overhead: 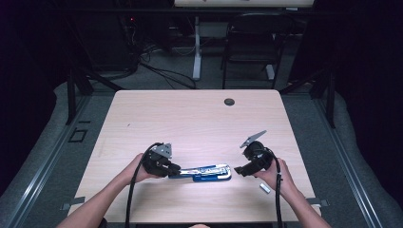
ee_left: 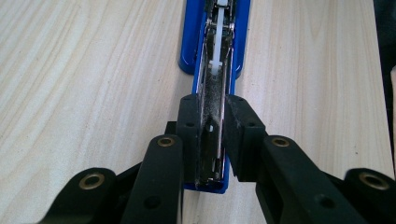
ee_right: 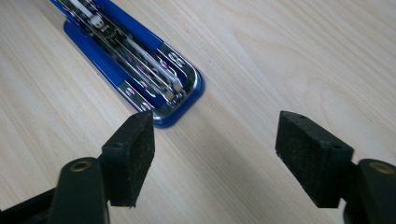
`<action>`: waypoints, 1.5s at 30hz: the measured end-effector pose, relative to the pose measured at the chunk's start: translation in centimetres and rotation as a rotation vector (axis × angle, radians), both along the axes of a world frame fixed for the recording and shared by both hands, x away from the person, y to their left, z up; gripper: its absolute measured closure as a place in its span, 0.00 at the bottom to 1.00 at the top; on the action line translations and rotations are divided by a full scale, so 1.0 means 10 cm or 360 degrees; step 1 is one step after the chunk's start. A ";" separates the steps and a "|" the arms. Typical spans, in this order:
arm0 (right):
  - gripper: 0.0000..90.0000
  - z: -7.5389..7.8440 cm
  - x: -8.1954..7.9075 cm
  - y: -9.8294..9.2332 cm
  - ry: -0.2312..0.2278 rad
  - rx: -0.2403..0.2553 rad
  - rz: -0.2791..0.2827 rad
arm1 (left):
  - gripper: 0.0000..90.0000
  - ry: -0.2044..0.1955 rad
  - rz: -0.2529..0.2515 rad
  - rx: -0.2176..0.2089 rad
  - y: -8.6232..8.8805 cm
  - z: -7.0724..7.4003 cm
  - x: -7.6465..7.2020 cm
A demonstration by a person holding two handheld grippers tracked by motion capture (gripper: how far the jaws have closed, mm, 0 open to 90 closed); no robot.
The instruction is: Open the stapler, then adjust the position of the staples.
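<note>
I am reaching both forearms in over the near edge of the bench (overhead: 142,109), my left hand (overhead: 142,167) curled round the left gripper (overhead: 177,170) and pointing it level toward the right edge, my right hand (overhead: 275,176) holding the right gripper (overhead: 239,171) so it is facing back toward the left. The blue stapler (overhead: 205,172) is lying opened flat between them, close to the near edge and about midway along it. My left gripper is clamping one end of the stapler; the left gripper view is showing what the high view is too small to tell, both pads (ee_left: 189,135) pressing the sides of the metal staple channel (ee_left: 212,107) above the blue base. My right gripper is standing wide open and holding nothing; the right gripper view is showing its pads (ee_right: 135,154) apart over bare wood, with the stapler's rounded chrome end (ee_right: 180,88) just beyond the left pad and not touching it. A small silvery piece (overhead: 264,188), too small to make out, is lying by my right hand near the near right corner.
</note>
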State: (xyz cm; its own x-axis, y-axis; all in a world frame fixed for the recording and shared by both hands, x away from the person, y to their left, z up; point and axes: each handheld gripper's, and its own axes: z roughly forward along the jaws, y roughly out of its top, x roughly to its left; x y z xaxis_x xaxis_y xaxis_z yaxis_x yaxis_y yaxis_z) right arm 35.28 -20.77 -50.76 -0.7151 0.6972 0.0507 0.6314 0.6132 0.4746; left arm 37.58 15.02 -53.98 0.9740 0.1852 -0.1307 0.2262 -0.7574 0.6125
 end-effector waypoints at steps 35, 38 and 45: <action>0.42 -0.17 -0.28 -0.57 0.0153 -0.0131 -0.0199 | 0.85 -0.0007 0.0009 0.0033 0.00 0.01 0.01; 0.55 -0.22 -0.29 -0.52 0.0199 -0.0185 -0.0154 | 0.85 -0.0008 0.0009 0.0035 0.00 0.01 0.01; 0.73 -0.31 -0.33 -0.48 0.0272 -0.0244 -0.0159 | 0.85 -0.0009 0.0005 0.0040 0.00 0.01 0.01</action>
